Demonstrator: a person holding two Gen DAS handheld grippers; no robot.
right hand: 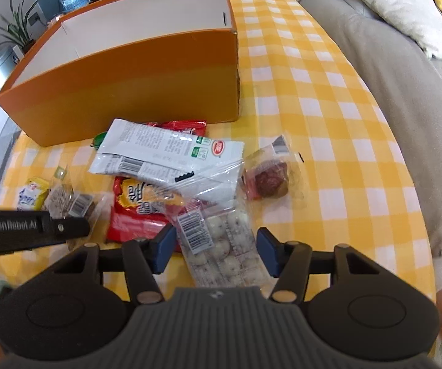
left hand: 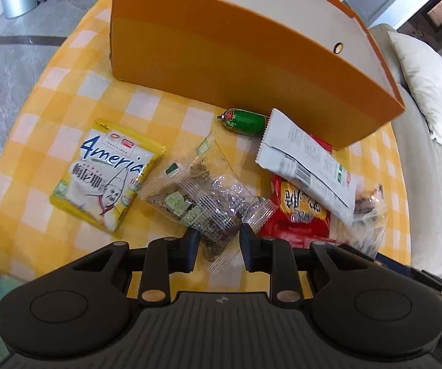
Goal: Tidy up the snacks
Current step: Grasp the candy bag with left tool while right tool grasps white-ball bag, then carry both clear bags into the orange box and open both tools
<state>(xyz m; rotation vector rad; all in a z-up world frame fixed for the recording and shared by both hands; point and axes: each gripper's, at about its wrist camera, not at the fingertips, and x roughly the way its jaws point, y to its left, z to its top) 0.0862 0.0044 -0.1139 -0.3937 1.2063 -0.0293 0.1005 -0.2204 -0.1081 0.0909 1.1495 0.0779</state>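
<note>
Snacks lie on a yellow checked tablecloth (left hand: 67, 98) in front of an open orange box (left hand: 221, 49). My left gripper (left hand: 218, 243) is open, its fingers on either side of a clear packet of dark snack pieces (left hand: 199, 203). Beside the packet lie a yellow and white packet (left hand: 104, 172), a green sausage (left hand: 244, 121), a white packet (left hand: 307, 160) and a red packet (left hand: 297, 212). My right gripper (right hand: 216, 249) is open around a clear packet of white balls (right hand: 221, 243). A clear-wrapped reddish pastry (right hand: 268, 178) lies just beyond it.
The orange box (right hand: 122, 92) shows a pale inside and stands at the back of the table. A beige sofa with cushions (right hand: 405, 61) runs along the right table edge. The left gripper's body (right hand: 27, 230) reaches in at the left of the right wrist view.
</note>
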